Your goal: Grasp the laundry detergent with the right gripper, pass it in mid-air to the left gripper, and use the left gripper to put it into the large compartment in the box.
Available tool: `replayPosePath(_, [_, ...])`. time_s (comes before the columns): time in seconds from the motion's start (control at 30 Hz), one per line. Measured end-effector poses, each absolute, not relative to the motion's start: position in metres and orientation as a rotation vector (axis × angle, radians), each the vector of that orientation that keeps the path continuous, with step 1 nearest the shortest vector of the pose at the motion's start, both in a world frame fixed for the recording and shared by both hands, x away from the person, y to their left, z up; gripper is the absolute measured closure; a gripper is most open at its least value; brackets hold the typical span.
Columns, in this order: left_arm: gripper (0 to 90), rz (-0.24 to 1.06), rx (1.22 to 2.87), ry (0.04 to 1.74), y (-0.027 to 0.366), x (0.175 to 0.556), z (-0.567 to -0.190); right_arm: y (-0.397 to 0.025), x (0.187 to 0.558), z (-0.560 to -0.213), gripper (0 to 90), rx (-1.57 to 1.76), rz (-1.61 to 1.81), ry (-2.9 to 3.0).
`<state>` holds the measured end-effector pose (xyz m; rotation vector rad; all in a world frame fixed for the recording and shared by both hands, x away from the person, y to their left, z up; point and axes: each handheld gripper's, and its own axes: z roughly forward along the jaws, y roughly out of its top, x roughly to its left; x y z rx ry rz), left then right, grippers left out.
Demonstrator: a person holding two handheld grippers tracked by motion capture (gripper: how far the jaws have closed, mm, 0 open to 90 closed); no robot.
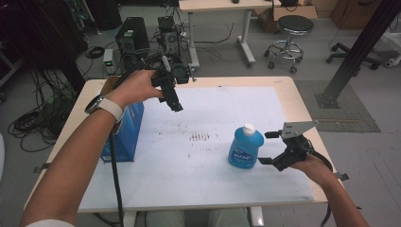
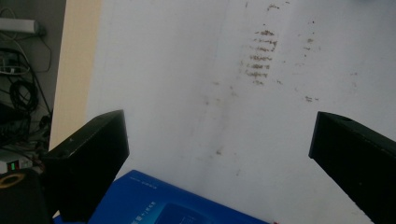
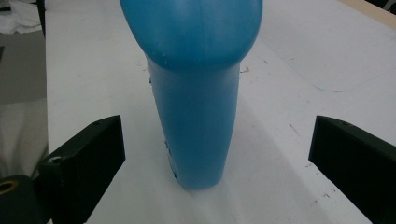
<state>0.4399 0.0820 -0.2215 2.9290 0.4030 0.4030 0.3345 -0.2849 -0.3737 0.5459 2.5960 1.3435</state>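
Grippers sit apart in the high view. At right of centre, low in the frame, the right gripper (image 1: 268, 147) rests near the surface with its jaws spread wide toward a blue bottle (image 1: 246, 147), not touching it; the right hand (image 1: 316, 168) holds it from behind, forearm entering from the lower right corner. In the right gripper view the bottle (image 3: 198, 93) stands upright between the released jaws with clear gaps either side. At upper centre-left, the left gripper (image 1: 176, 105) is raised above the surface (image 1: 293, 94), tilted downward, jaws released with nothing between them; the left hand (image 1: 137, 87) grips it, forearm rising diagonally from the lower left. A blue box (image 1: 124, 135) stands under that wrist, at the left of the white sheet (image 1: 213, 184); its top (image 2: 159, 205) shows below the left gripper's jaws.
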Motion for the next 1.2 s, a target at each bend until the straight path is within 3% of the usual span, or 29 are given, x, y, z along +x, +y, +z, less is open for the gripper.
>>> replayPosePath(1.2, [5.7,0.401,2.938,0.401,0.084,0.44,-0.222,-0.249,0.343,-0.395,4.6,0.509,1.402,2.58])
